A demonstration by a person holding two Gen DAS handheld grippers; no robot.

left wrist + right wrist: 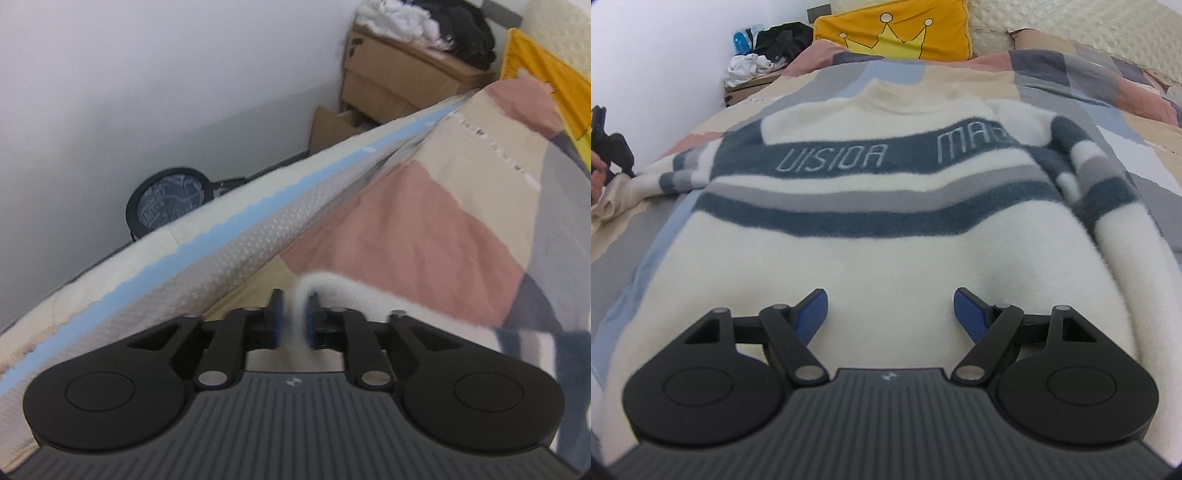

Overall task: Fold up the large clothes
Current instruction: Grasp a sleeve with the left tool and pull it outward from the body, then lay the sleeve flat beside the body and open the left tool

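Observation:
A fluffy white sweater [886, 258] with dark blue and grey stripes lies face up on the bed, neck away from me. My right gripper [890, 314] hovers open over its lower white part, with nothing between the blue pads. In the left wrist view, my left gripper [294, 319] is low by the bed's edge, its jaws a little apart. The white end of the sleeve [332, 288] loops up between them and looks loose. In the right wrist view, the sleeve [665, 177] stretches out to the far left, where the left gripper's black body and a hand show at the frame edge.
A patchwork bedcover [424, 221] covers the mattress [221, 251], with a wall close on the left. Cardboard boxes [399, 77] piled with clothes stand beyond the bed. An orange crown pillow [894, 33] lies at the head. A round black object [170, 199] sits on the floor.

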